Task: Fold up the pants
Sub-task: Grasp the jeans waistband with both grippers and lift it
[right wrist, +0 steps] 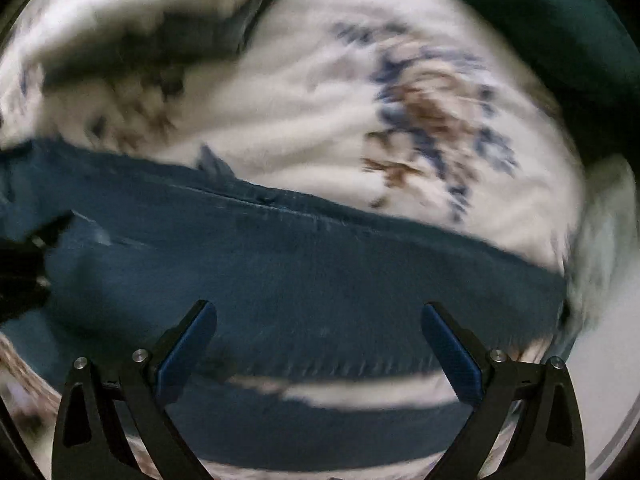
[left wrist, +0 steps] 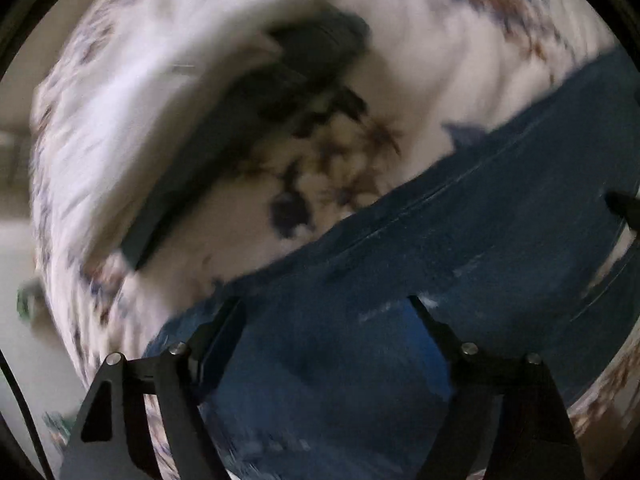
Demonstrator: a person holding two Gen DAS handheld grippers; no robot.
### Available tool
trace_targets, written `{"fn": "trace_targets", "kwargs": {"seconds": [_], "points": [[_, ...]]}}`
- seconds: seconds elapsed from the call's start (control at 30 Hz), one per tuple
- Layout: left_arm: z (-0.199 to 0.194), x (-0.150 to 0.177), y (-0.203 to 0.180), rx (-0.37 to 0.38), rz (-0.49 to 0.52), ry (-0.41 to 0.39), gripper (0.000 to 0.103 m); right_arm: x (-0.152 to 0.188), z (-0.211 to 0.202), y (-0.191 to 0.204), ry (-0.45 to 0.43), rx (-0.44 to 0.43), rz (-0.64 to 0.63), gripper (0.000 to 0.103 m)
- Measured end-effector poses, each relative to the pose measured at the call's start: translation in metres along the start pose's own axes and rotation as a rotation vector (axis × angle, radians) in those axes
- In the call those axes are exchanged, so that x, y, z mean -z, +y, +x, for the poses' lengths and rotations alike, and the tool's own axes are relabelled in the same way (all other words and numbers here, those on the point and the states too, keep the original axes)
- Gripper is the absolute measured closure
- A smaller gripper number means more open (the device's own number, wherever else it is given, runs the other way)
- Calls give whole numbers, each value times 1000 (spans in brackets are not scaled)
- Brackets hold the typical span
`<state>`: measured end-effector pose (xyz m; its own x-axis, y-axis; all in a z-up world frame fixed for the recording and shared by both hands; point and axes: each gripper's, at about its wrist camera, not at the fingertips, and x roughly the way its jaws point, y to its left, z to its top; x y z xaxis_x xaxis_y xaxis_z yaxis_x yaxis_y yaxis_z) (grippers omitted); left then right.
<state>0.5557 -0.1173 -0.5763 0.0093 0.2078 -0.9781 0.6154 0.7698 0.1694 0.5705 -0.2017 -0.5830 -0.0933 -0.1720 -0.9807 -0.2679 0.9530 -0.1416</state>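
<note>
Dark blue pants (left wrist: 480, 240) lie spread on a white bedsheet with blue and brown flower print (left wrist: 420, 80). My left gripper (left wrist: 324, 304) is open just above the pants, nothing between its jaws. In the right wrist view the pants (right wrist: 300, 264) stretch across the frame as a wide band, with a second blue strip below a gap of sheet. My right gripper (right wrist: 316, 312) is open over the pants and empty. The other gripper's tip shows at the right edge of the left wrist view (left wrist: 624, 204) and the left edge of the right wrist view (right wrist: 44, 236). Both views are motion-blurred.
A dark cushion or pillow (right wrist: 560, 28) lies at the upper right of the bed. A dark long object (left wrist: 224, 136) with a shadow crosses the sheet at the left. The bed's edge and pale floor (left wrist: 16, 248) show at the far left.
</note>
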Motion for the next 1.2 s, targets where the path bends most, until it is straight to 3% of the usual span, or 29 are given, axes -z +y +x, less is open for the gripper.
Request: {"fn": "trace_targets", "kwargs": {"seconds": [0.17, 0.37, 0.4, 0.47, 0.53, 0.6, 0.67, 0.7, 0.73, 0.9, 1.07, 1.2], "points": [[35, -17, 8, 60, 80, 89, 24, -39, 64, 9, 101, 12, -200, 0], [41, -36, 13, 105, 179, 164, 23, -68, 99, 20, 146, -32, -368, 1], [42, -40, 15, 116, 174, 171, 23, -72, 102, 20, 145, -46, -367, 7], [39, -41, 19, 130, 170, 162, 25, -74, 104, 22, 146, -105, -354, 30], [32, -34, 19, 143, 173, 131, 45, -72, 99, 24, 114, -134, -340, 68], [22, -24, 19, 154, 168, 102, 63, -66, 94, 25, 80, -132, -308, 81], [12, -17, 19, 131, 160, 77, 80, -58, 87, 24, 45, -141, -289, 88], [7, -13, 20, 123, 149, 67, 91, -55, 84, 21, 29, -154, -261, 90], [0, -8, 22, 121, 136, 52, 93, -50, 81, 17, 13, -178, -220, 91], [-59, 21, 52, 147, -29, -84, 94, -28, 59, 2, -66, -246, -80, 94], [-137, 71, 83, 192, -237, -188, 94, 7, 25, -3, -143, -304, 28, 94], [-119, 127, 12, 201, -359, -204, 94, 72, -24, -4, -175, -321, 73, 94]]}}
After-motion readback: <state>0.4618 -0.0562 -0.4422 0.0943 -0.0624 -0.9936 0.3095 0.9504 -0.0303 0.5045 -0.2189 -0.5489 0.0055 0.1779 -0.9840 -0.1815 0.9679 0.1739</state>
